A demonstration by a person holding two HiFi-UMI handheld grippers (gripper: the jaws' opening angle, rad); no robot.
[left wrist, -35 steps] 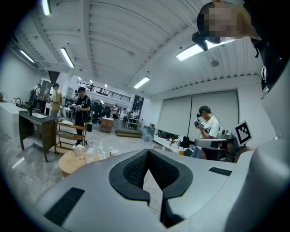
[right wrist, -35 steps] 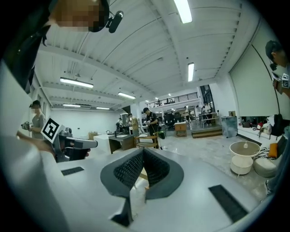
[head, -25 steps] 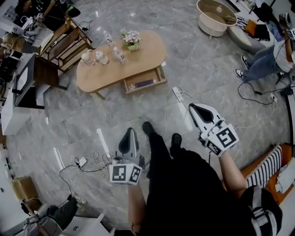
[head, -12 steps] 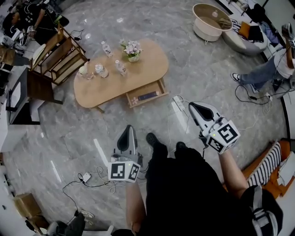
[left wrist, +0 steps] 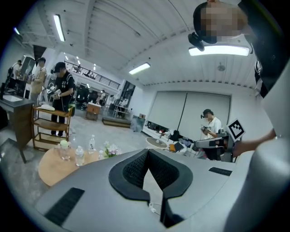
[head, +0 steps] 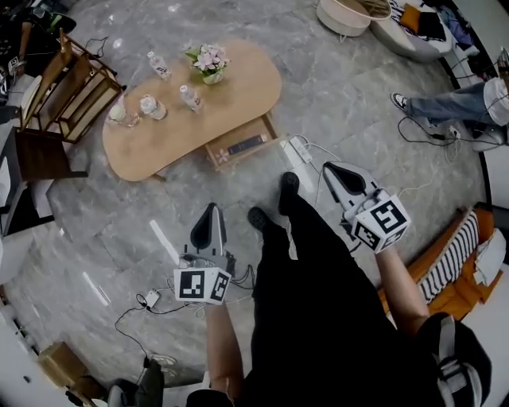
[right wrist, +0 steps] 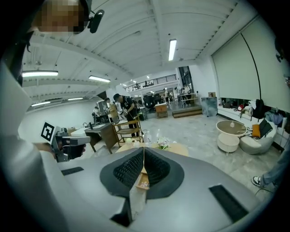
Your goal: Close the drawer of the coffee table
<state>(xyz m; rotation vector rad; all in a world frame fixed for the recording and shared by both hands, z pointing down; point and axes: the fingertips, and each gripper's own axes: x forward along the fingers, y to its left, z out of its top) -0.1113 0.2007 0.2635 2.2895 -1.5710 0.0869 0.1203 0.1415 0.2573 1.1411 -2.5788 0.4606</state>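
Head view of a person walking toward the table [head: 238, 83], a gripper in each hand. The drawer [head: 221, 153] stands pulled out of the table's near side, with a dark flat object [head: 246, 144] lying inside; neither gripper touches it, and both are well apart from it. The left gripper [head: 211, 208] has its jaws pressed together with nothing between them, and the right gripper [head: 328, 168] is likewise closed and empty; both point toward the table. On the tabletop stand a vase of flowers [head: 208, 62], two bottles [head: 189, 97] [head: 157, 63] and a jar [head: 149, 106]. A wooden rack [head: 67, 79] stands beside the table's left end. On the floor between the drawer and the person's leading shoe [head: 288, 183] lies a white power strip [head: 296, 151] with cables trailing right; more cables [head: 159, 298] lie below the left gripper. A seated person's legs [head: 445, 103] show at the far right, near a round white stool [head: 350, 14]. Compared with a second earlier, the table and drawer sit higher and further left in the view, the power strip now lies just ahead of the leading shoe, the feet are spread in a stride, and both grippers remain closed.
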